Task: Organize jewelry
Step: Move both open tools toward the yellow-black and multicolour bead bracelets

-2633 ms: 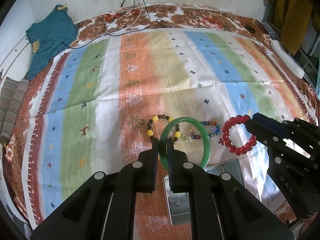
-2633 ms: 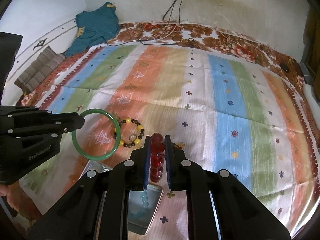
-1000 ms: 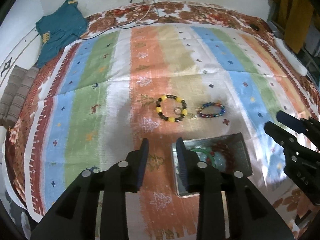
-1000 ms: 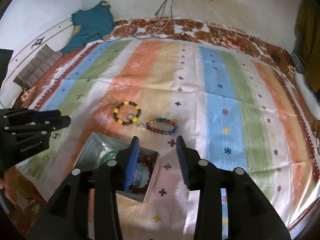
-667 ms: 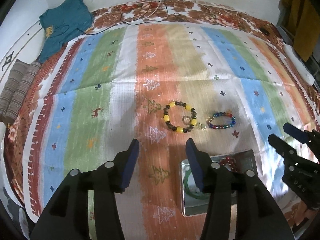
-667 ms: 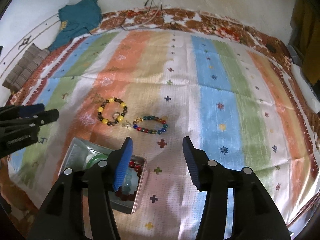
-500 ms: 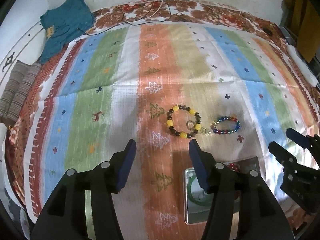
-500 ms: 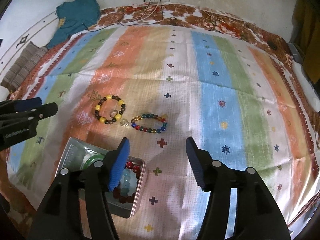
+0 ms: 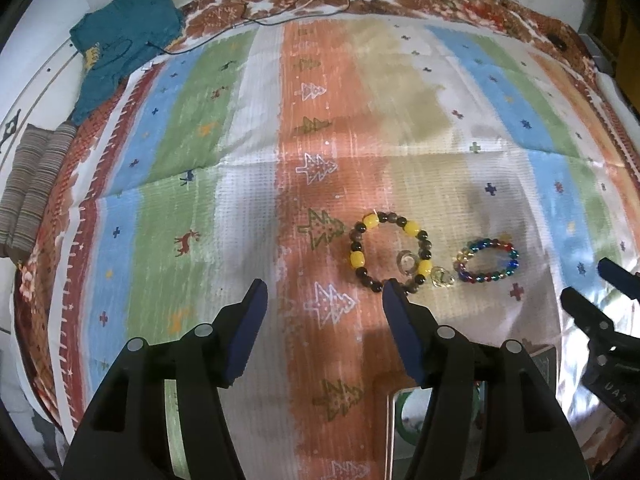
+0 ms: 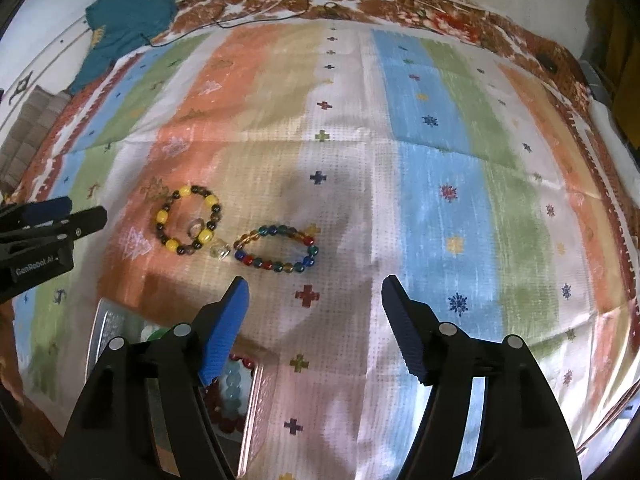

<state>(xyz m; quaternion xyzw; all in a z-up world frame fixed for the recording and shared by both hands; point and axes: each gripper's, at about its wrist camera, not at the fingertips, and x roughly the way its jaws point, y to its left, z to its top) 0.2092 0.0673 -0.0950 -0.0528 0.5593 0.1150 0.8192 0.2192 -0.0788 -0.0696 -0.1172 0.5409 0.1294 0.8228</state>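
Furthest left from my right wrist camera I had the left gripper [image 10: 86, 214], its two fingers parted with nothing between them, held over the striped cloth [image 10: 440, 160]. Beyond it, at the far left corner, lay a teal garment [image 10: 128, 12] and a folded striped cushion [image 9: 28, 192].

Just right of that gripper's tips the yellow-and-dark bead bracelet [image 10: 188, 220] lay flat on the cloth, with a small ring [image 10: 195, 227] inside its loop. A clear heart-shaped charm [image 10: 219, 250] sat against its lower right edge, between it and the multicolour bead bracelet [image 10: 278, 250], which lay just beside it, also flat. From the left wrist camera the same pair showed in the same order, the yellow-and-dark one [image 9: 390, 252] just past my left finger pad, the multicolour one [image 9: 486, 260] to its right.

Nearer me, the metal tin [image 10: 250, 412] sat on the cloth below the bracelets. Inside it I could see red beads [image 10: 230, 424] and pale blue beads [image 10: 232, 384], and a green bangle [image 9: 402, 420] showed in the left view, partly hidden by the fingers.

The right gripper [image 10: 314, 320] stood wide open and empty, hovering above the cloth with its left pad over the tin's corner.
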